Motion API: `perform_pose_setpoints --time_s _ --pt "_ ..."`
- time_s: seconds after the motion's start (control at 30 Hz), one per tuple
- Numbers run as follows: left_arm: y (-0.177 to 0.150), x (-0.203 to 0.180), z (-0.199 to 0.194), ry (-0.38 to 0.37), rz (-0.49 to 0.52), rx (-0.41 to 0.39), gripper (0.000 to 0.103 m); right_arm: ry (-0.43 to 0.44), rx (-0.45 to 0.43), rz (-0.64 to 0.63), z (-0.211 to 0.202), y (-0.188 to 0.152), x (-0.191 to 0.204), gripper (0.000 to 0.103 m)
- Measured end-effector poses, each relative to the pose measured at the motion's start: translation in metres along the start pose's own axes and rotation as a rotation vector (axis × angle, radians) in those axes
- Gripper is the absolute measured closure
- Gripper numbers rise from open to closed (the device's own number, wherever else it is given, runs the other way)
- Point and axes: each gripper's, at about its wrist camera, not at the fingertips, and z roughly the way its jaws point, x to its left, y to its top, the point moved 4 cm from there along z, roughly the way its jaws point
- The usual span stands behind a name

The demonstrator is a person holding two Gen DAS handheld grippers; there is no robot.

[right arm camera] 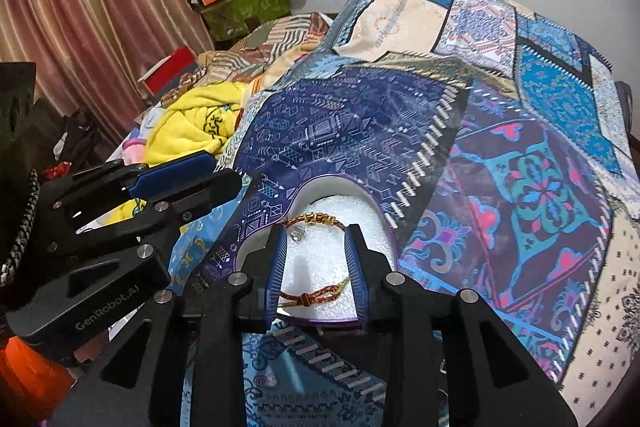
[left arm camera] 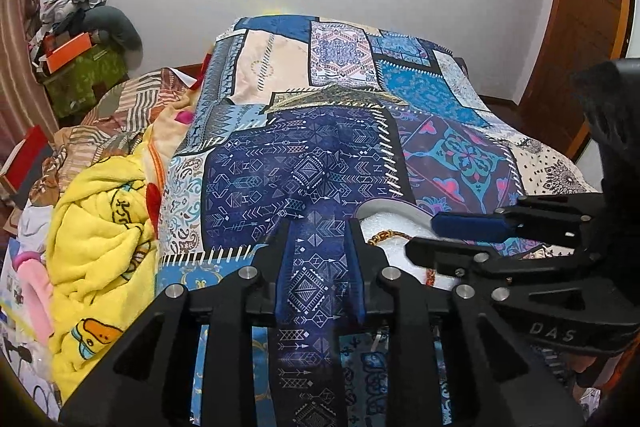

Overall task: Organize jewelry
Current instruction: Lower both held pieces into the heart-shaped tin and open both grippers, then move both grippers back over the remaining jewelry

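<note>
Both tongs, left (left arm camera: 320,267) and right (right arm camera: 316,275), gape empty over the quilt (right arm camera: 520,187), the right straddling a limp, light bracelet (right arm camera: 316,219) on a foam tray (right arm camera: 328,207), perhaps best pinched at its knotted cord.

Bedspread (right arm camera: 500,163): blue patchwork prints. Bracelet (right arm camera: 316,219): red-gold braid. Foam insert (right arm camera: 320,259): white. Blanket (left arm camera: 100,227): yellow.

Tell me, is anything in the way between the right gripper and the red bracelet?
Nothing visible is. The right gripper is open, and the red bracelet lies on the white foam of the open case straight between its fingers. The left gripper is off to the side, not between them.
</note>
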Motion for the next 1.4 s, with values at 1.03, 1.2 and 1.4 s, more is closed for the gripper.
perform_pose_setpoints --time_s 1.03,1.2,1.4 --pt "-0.009 -0.083 -0.054 -0.07 0.049 0.008 0.062 -0.27 -0.178 0.088 -0.141 -0.049 -0.057 0.076" --pt "-0.029 -0.095 -0.034 -0.089 0.047 0.096 0.062 -0.302 -0.135 0.108 -0.139 -0.067 -0.075 0.066" --pt "-0.051 -0.11 -0.011 -0.127 0.055 0.189 0.062 -0.346 -0.079 0.11 -0.127 -0.09 -0.094 0.061"
